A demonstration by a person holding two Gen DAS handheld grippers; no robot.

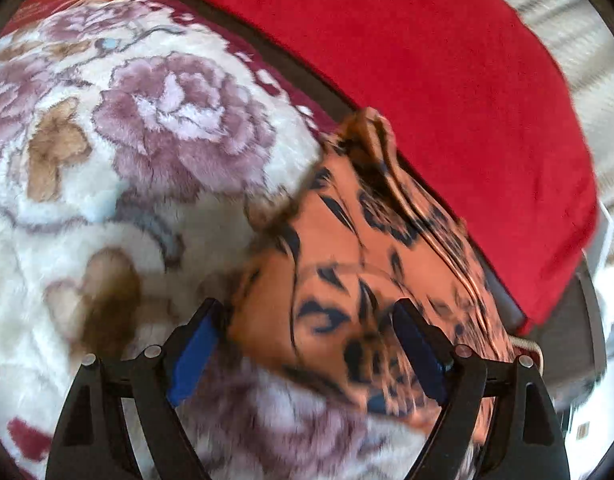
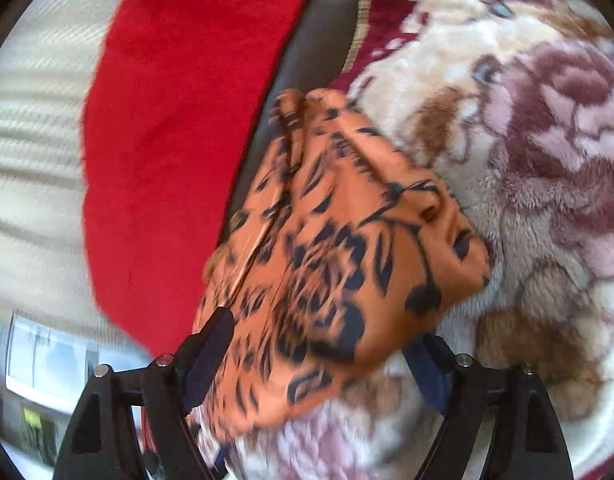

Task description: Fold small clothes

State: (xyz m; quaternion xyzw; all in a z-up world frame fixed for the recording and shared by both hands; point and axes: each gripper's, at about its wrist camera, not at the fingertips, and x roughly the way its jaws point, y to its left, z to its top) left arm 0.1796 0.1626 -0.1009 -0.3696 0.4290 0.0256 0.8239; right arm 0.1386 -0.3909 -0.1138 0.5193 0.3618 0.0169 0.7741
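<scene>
In the left wrist view, the left claw point(image 1: 307, 332) stands released, its blue-padded fingers point(image 1: 193, 354) spread wide with the orange garment with black print point(image 1: 347, 264) lying between and beyond them; neither pad visibly pinches the cloth. The garment is bunched into a rough folded packet, blurred in places, resting on the plush floral blanket point(image 1: 147, 140) and reaching toward its maroon-bordered edge. Just past the garment's far tip runs a dark strip of surface point(image 1: 307, 76), and beyond that lies a red cloth point(image 1: 447, 80), close beside the garment but apart from it. A cream ribbed fabric point(image 1: 579, 52) shows at the far right.

In the right wrist view, the right claw point(image 2: 323, 344) is also spread open, the garment point(image 2: 347, 240) draped over the gap and partly hiding the right-hand finger. Whether cloth touches the left finger point(image 2: 211, 344) I cannot tell. The blanket point(image 2: 547, 160) fills the right side; the red cloth point(image 2: 179, 140) and the dark strip point(image 2: 307, 60) lie farther off, with cream fabric point(image 2: 35, 160) at the left.
</scene>
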